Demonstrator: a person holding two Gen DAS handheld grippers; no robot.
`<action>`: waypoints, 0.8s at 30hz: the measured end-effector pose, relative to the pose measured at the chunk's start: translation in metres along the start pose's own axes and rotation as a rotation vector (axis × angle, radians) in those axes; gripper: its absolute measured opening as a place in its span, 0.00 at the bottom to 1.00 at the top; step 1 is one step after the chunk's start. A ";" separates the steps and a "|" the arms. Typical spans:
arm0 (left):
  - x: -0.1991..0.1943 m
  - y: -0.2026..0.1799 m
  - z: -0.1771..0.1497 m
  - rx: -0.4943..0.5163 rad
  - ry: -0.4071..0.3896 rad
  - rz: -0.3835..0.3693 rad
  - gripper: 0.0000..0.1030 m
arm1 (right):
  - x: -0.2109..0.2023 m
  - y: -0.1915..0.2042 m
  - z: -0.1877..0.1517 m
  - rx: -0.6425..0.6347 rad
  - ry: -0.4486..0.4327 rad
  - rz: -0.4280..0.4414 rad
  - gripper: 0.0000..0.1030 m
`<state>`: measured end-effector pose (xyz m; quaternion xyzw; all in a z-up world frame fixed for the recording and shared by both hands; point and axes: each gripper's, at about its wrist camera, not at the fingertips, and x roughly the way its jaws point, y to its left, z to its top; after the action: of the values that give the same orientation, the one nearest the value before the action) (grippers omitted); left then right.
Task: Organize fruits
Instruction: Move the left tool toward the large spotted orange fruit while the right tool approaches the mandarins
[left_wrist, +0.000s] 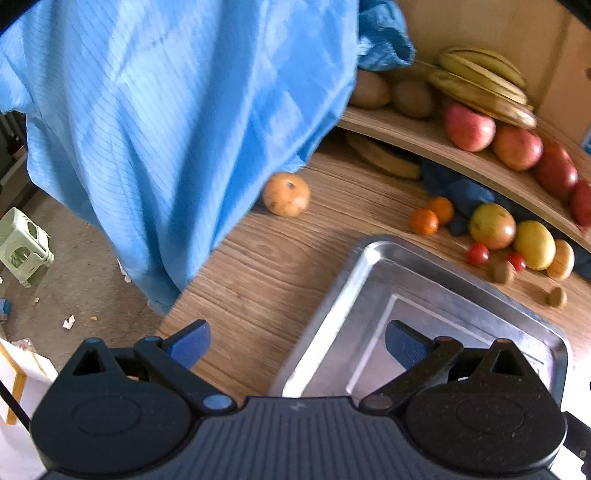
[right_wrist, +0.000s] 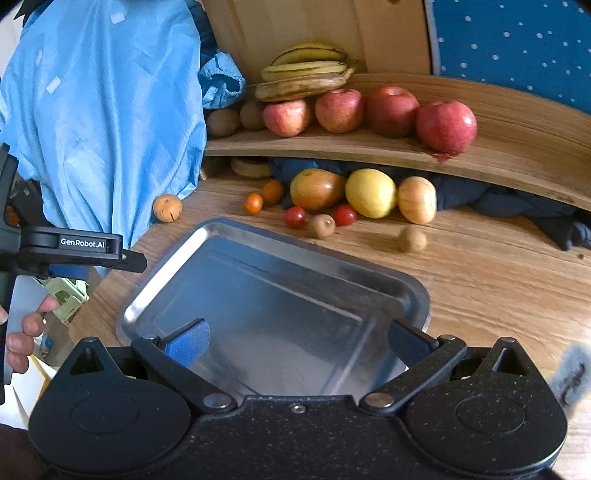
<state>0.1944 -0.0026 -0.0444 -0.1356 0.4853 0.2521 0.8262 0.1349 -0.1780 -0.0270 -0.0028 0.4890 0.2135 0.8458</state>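
An empty metal tray (right_wrist: 406, 291) (left_wrist: 332, 295) lies on the wooden table (right_wrist: 498, 280). My right gripper (right_wrist: 297, 341) hovers open over its near end, holding nothing. My left gripper (left_wrist: 297, 341) is open over the tray's left edge; its body (right_wrist: 88, 245) shows at the far left of the right wrist view. Beyond the tray lie a mango (right_wrist: 317, 189), a lemon (right_wrist: 371, 192), small oranges (right_wrist: 254, 203), cherry tomatoes (right_wrist: 295, 216), kiwis (right_wrist: 412, 239) and a spotted orange (right_wrist: 167, 208) (left_wrist: 286, 194). Apples (right_wrist: 446, 125) and bananas (right_wrist: 306, 70) sit on a shelf (right_wrist: 517, 147).
A blue coat (left_wrist: 177, 122) (right_wrist: 103, 110) hangs over the table's left edge. Dark blue cloth (right_wrist: 517, 205) is bunched under the shelf. A hand (right_wrist: 22, 332) holds the left gripper. A green stool (left_wrist: 22, 245) stands on the floor to the left.
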 end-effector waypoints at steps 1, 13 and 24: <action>0.003 0.003 0.005 0.000 0.003 0.002 0.99 | 0.003 0.002 0.003 0.000 -0.003 0.004 1.00; 0.040 0.015 0.044 0.029 0.023 -0.039 0.99 | 0.041 0.041 0.033 -0.042 0.008 0.029 1.00; 0.069 0.006 0.067 0.052 0.003 -0.072 0.99 | 0.080 0.066 0.057 -0.081 0.005 -0.063 0.99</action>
<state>0.2676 0.0535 -0.0710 -0.1320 0.4877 0.2092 0.8372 0.1927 -0.0766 -0.0500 -0.0532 0.4814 0.2062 0.8502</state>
